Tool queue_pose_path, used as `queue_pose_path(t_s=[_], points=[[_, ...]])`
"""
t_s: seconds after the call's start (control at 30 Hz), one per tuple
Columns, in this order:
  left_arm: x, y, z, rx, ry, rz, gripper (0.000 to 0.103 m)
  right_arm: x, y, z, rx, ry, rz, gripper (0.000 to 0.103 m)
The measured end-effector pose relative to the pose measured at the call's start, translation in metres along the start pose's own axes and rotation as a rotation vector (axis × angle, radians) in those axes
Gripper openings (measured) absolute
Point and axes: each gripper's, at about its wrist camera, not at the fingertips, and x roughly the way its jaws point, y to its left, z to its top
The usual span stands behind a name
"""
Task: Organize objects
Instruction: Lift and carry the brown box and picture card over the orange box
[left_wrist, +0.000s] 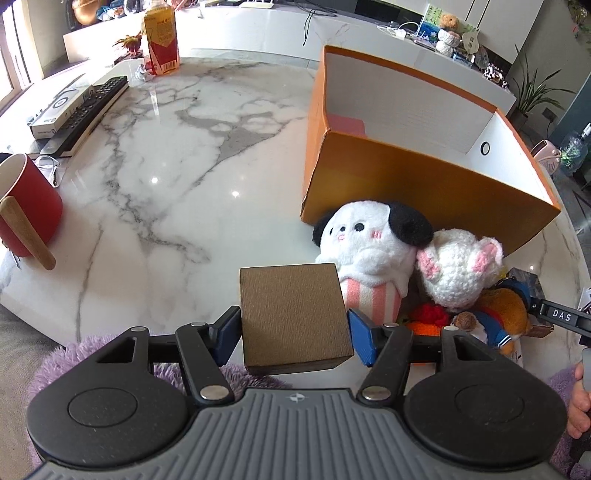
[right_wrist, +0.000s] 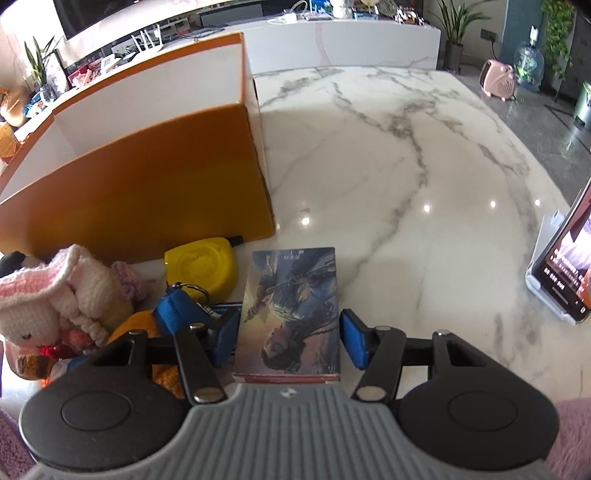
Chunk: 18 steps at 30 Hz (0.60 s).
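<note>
My left gripper is shut on a brown cardboard box, held above the near table edge. An open orange storage box stands to its far right; its inside is white. Plush toys lie in front of it: a white dog with black ears and a knitted white-and-pink one. In the right wrist view my right gripper has its pads on both sides of a picture card box; the left pad touches it, and a small gap shows at the right pad. The orange box stands to its far left.
A red mug, a remote, a white device and a yellow carton sit at the left and back. A yellow case, blue keychain and knitted toys lie left of my right gripper. A phone on a stand is at the right.
</note>
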Motion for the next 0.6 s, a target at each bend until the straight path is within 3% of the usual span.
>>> queue_pose_path(t_s=[0.23, 0.6], points=[[-0.024, -0.010, 0.015, 0.036, -0.069, -0.053, 0.071, -0.021, 0.003, 0.002, -0.019, -0.041, 0.017, 0.061], [-0.046, -0.040, 0.057, 0.144, -0.157, -0.153, 0.071, -0.070, 0.022, 0.040, -0.047, -0.135, 0.166, 0.060]])
